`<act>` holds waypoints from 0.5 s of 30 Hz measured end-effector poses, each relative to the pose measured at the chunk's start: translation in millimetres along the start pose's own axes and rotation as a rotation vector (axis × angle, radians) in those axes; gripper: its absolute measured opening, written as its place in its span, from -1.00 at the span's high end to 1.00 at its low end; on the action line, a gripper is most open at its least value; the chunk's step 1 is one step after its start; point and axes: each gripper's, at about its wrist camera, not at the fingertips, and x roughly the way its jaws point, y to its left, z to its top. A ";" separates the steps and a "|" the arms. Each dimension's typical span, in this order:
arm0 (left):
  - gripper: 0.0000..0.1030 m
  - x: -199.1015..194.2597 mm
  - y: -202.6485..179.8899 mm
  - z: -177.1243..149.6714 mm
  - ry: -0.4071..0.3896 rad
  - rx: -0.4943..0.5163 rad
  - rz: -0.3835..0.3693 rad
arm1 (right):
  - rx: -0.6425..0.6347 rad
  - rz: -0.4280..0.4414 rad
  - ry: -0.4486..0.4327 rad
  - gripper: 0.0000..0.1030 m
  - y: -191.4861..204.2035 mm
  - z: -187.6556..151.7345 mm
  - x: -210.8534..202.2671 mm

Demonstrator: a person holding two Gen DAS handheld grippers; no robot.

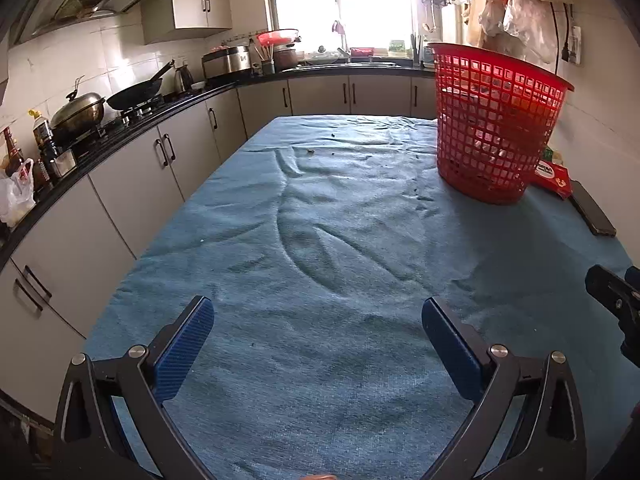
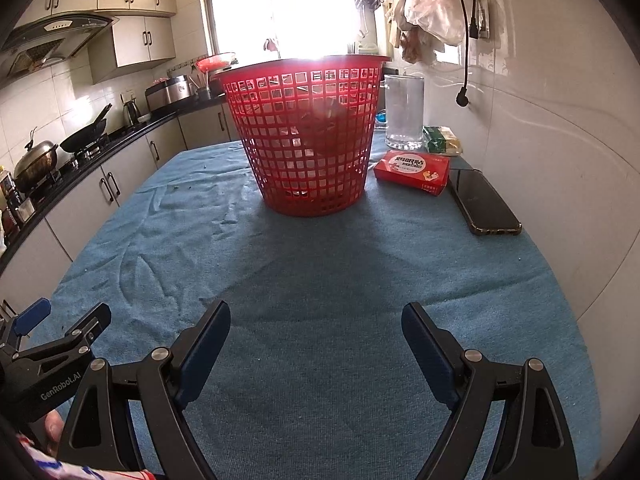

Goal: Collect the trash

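Hovering with fingers spread and empty, the left gripper (image 1: 318, 322) and right gripper (image 2: 316, 326) are risking toppling the light red basket (image 2: 306, 136) or grabbing the phone (image 2: 484, 202) instead of crumbs (image 1: 310, 152).

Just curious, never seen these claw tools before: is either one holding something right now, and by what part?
Nothing is held. The left gripper and the right gripper are both open over the blue cloth.
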 end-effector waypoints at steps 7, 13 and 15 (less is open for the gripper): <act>-1.00 3.8 -4.2 -1.4 0.013 0.009 -0.012 | -0.003 0.002 0.007 -0.76 -0.9 -0.4 2.1; -1.00 5.5 -5.8 -2.1 0.020 0.009 -0.018 | 0.002 0.001 0.003 -0.76 -1.6 -0.5 2.0; -1.00 5.3 -6.3 -2.1 0.021 0.010 -0.019 | 0.003 0.000 0.002 -0.76 -2.5 -0.4 2.3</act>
